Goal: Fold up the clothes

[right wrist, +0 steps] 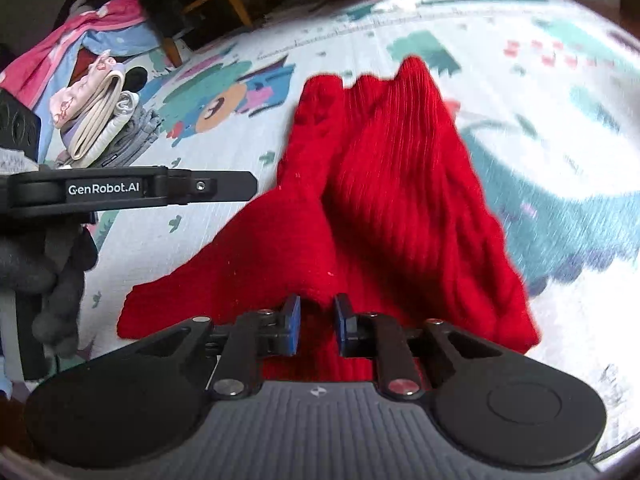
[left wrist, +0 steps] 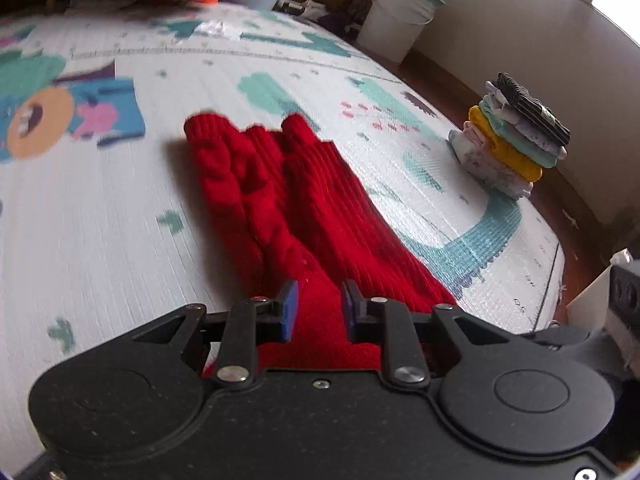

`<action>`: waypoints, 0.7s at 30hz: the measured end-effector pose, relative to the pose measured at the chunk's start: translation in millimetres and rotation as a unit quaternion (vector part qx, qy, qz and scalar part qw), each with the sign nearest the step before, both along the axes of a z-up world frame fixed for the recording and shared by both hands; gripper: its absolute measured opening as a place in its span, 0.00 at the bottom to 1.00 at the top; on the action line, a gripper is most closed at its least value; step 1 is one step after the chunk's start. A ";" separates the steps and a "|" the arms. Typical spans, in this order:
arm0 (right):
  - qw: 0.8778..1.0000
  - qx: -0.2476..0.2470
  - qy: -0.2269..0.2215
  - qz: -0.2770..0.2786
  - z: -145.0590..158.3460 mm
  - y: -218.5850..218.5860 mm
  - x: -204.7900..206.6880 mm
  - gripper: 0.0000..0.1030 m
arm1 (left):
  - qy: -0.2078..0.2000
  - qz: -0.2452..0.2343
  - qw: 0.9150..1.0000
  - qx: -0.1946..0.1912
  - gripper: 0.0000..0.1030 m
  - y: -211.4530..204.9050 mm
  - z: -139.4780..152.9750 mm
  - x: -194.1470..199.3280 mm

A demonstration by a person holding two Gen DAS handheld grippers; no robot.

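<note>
Mid-task: red sweater [left wrist: 304, 208] on play mat [left wrist: 120, 208], partly folded w/ sleeves bunched; left gripper [left wrist: 318, 304] and right gripper [right wrist: 317, 322] jaws nearly closed, each pinching its near hem; folded stack [left wrist: 512, 148] done, unfolded pile [right wrist: 100, 120] left.

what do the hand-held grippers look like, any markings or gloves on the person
Both are matte black with two round housings, silver pivot screws and blue finger pads. The left hand-held gripper, seen from the right wrist view, carries white "GenRobot.AI" lettering. The left hand wears a dark grey glove.
</note>
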State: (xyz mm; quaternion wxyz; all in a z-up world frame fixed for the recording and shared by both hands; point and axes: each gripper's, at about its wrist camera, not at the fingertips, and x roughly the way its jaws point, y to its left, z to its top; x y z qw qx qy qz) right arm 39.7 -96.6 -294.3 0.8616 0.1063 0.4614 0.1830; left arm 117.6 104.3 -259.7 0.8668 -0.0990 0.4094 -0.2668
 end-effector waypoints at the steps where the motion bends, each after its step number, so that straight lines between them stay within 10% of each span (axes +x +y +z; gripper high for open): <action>1: 1.000 -0.014 0.005 0.000 -3.6 3.2 -1.6 0.18 | 0.005 0.002 1.000 -0.001 0.20 -0.7 -2.9 -0.6; 10: 0.997 -0.063 -0.046 0.010 7.0 6.0 -23.3 0.27 | 0.046 0.053 0.997 -0.039 0.25 32.8 -0.1 -42.4; 15: 0.996 -0.065 -0.055 0.016 8.6 4.9 -19.6 0.32 | 0.126 0.197 0.968 -0.090 0.44 86.9 -23.9 -88.5; 21: 0.995 -0.071 -0.060 0.044 8.5 12.7 -18.0 0.33 | 0.104 0.313 0.944 0.005 0.44 126.3 -22.3 -121.5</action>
